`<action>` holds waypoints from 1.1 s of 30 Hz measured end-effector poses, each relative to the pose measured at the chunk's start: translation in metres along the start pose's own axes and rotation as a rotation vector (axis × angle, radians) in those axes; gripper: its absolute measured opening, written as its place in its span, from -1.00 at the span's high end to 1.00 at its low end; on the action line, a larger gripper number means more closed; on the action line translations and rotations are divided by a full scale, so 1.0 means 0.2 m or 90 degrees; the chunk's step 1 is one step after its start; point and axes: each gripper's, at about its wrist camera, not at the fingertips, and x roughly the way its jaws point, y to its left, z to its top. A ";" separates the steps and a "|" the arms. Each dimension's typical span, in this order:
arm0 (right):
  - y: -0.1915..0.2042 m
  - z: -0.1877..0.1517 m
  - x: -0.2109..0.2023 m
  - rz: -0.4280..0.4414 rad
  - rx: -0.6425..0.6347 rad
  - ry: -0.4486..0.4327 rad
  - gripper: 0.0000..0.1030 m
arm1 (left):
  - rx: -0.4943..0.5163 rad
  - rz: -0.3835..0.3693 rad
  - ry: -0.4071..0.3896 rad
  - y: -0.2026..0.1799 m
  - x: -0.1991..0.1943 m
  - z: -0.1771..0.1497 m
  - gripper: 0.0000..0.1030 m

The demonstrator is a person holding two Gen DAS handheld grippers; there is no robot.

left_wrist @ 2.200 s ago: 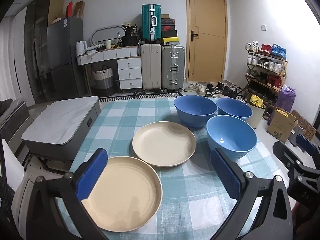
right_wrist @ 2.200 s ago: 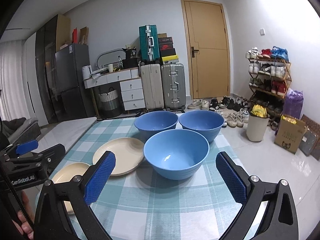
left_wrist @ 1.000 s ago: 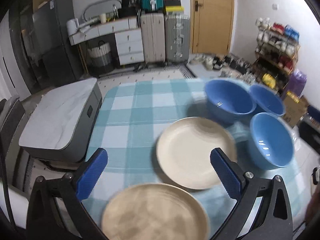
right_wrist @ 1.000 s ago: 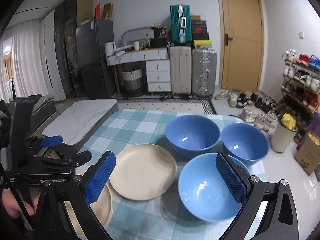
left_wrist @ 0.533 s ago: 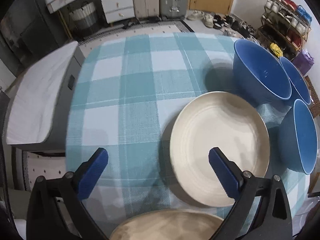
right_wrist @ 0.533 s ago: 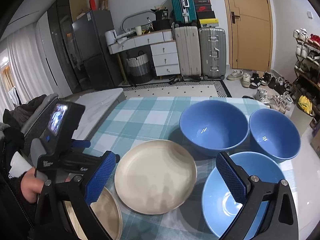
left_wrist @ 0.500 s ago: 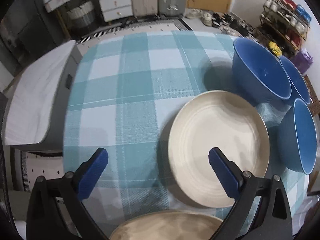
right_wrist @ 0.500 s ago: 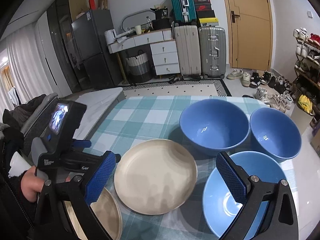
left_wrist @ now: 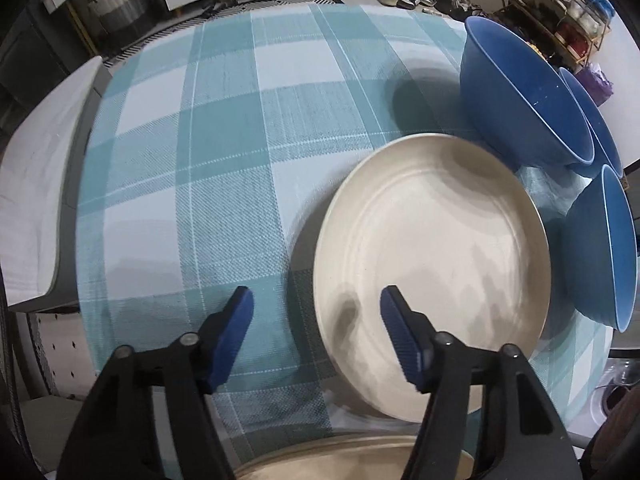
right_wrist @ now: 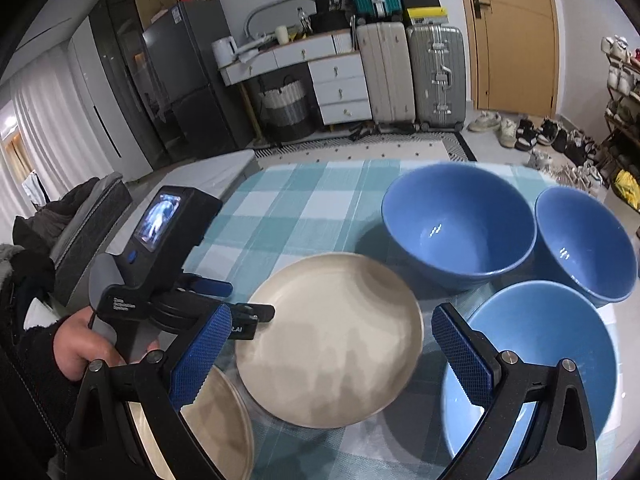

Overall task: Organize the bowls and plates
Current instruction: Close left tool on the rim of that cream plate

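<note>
Two cream plates lie on the checked tablecloth (left_wrist: 192,168): the far plate (left_wrist: 432,264) (right_wrist: 332,340) and the near plate (left_wrist: 352,460) (right_wrist: 212,436). Three blue bowls (right_wrist: 456,220) (right_wrist: 584,240) (right_wrist: 532,380) stand to their right. My left gripper (left_wrist: 316,312) points steeply down and straddles the far plate's left rim. One finger is over the cloth, the other over the plate's inside. Its jaws are closing and the pads do not press on the rim. My right gripper (right_wrist: 328,340) hangs open above the far plate and the nearest bowl, holding nothing.
A hand (right_wrist: 80,344) holds the left gripper at the table's left side. A grey-topped low unit (left_wrist: 36,160) stands against the table's left edge. Suitcases (right_wrist: 412,72), drawers and a fridge line the back wall. Shoes and a rack (left_wrist: 560,0) are on the right.
My left gripper sank and tipped down over the far plate's left rim, and its jaws narrowed a lot. My right gripper came lower and closer to the plates and bowls, still wide open.
</note>
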 end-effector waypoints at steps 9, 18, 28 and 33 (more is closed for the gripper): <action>-0.01 -0.01 -0.02 -0.009 0.009 -0.004 -0.98 | 0.012 -0.038 0.015 -0.02 0.02 -0.02 0.51; -0.02 -0.01 -0.04 -0.020 0.020 -0.009 -0.98 | 0.006 -0.042 0.012 0.02 0.03 -0.03 0.85; 0.01 0.01 -0.01 -0.039 0.007 0.000 -0.98 | 0.030 -0.047 0.000 0.06 0.00 -0.04 0.89; 0.02 0.03 0.01 -0.046 -0.001 0.007 -0.98 | 0.018 -0.047 -0.006 0.12 0.00 -0.04 0.90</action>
